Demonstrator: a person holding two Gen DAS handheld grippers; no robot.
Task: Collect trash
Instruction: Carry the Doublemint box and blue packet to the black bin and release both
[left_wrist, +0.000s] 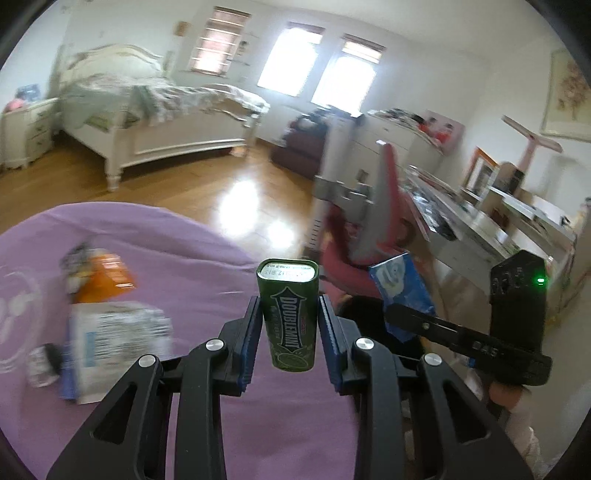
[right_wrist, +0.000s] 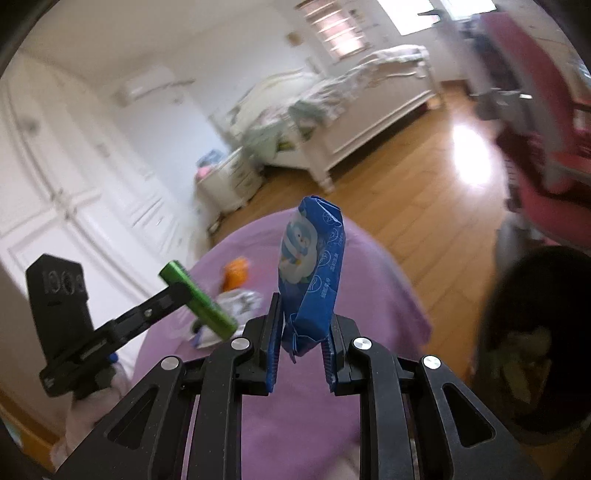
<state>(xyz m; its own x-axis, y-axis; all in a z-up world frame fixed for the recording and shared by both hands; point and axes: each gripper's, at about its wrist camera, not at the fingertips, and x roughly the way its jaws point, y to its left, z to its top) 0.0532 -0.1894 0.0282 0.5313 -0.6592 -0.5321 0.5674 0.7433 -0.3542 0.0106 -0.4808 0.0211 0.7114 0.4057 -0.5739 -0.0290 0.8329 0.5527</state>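
left claw (left_wrist: 289, 325) grips green tin (left_wrist: 289, 314); right claw (right_wrist: 301, 345) blue wrapper (right_wrist: 314, 277).

Home bedroom — white bed (left_wrist: 159, 122), nightstand (left_wrist: 27, 129), wardrobe doors (right_wrist: 74, 184), wood floor (left_wrist: 229, 184), cluttered desk (left_wrist: 480, 225)

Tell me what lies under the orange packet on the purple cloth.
The orange packet rests on the purple cloth, beside a white wrapper. Blur and its own body hide anything beneath it.

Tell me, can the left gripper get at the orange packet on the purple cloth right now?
Probably not yet. The left gripper is shut on the green Doublemint tin, so its fingers are occupied. The orange packet lies unobstructed on the purple cloth; drop the tin first.
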